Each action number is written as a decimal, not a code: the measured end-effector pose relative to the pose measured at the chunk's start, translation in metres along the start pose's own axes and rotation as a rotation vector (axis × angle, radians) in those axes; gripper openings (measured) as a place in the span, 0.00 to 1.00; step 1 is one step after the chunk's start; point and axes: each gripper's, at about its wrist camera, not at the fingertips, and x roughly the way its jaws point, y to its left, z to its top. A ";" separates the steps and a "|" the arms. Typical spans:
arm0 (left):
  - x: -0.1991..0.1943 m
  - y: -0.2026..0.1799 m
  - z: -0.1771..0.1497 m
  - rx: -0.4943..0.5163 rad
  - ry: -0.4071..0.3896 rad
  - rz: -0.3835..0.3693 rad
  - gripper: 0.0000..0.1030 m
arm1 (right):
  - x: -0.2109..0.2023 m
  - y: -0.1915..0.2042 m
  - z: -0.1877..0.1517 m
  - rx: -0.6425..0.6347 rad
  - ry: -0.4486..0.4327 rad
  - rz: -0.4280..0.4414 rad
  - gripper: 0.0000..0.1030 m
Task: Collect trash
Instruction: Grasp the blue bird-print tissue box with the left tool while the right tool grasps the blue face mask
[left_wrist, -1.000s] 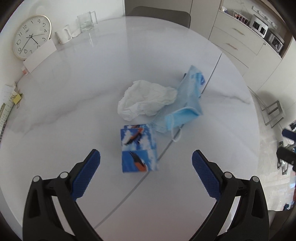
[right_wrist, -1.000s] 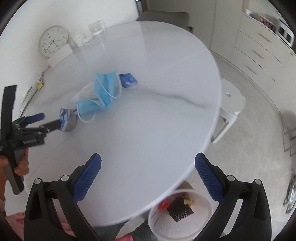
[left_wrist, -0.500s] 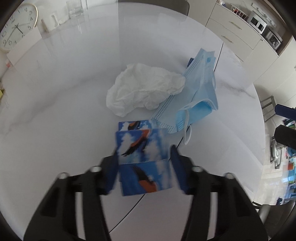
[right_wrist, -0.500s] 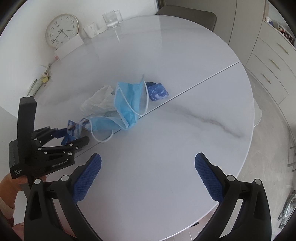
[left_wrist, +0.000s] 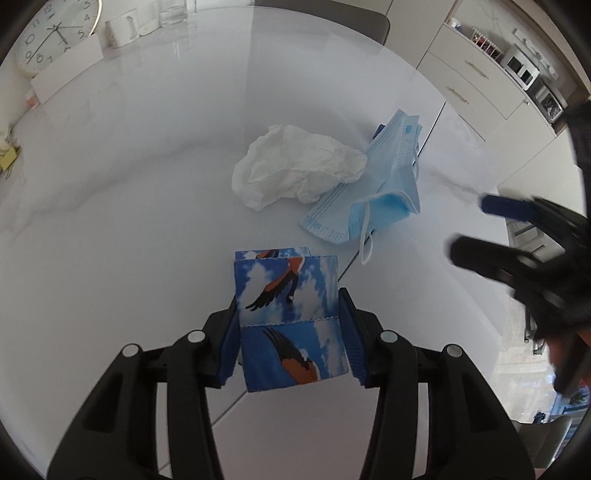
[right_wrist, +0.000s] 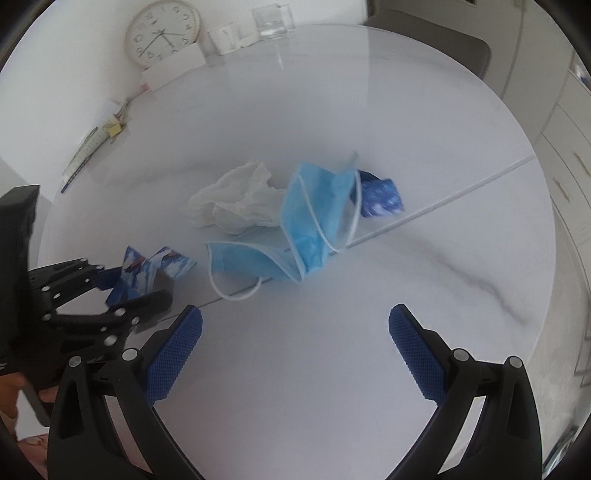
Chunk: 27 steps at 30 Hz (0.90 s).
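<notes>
Between the clamped pads of the left hand-held gripper (left_wrist: 290, 332), the blue bird-print packet (left_wrist: 291, 325).

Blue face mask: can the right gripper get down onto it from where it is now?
Probably yes. The right gripper is open and empty, with bare table between it and the blue face mask. The left gripper, shut on the bird-print packet, sits off to the side.

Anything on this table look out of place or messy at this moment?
Yes. Litter sits mid-table: a crumpled white tissue, two used blue face masks overlapping beside it, and a small blue wrapper behind them. The left gripper is shut on a folded bird-print packet.
</notes>
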 end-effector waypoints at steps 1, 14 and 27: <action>-0.001 0.000 -0.002 0.000 0.000 -0.001 0.45 | 0.005 0.002 0.003 -0.022 -0.012 -0.012 0.97; -0.005 0.021 0.002 -0.059 -0.004 -0.021 0.45 | 0.052 0.014 0.026 -0.127 0.028 -0.063 0.38; -0.007 0.011 0.000 -0.031 -0.011 -0.035 0.45 | 0.020 0.003 -0.002 -0.025 0.039 0.023 0.18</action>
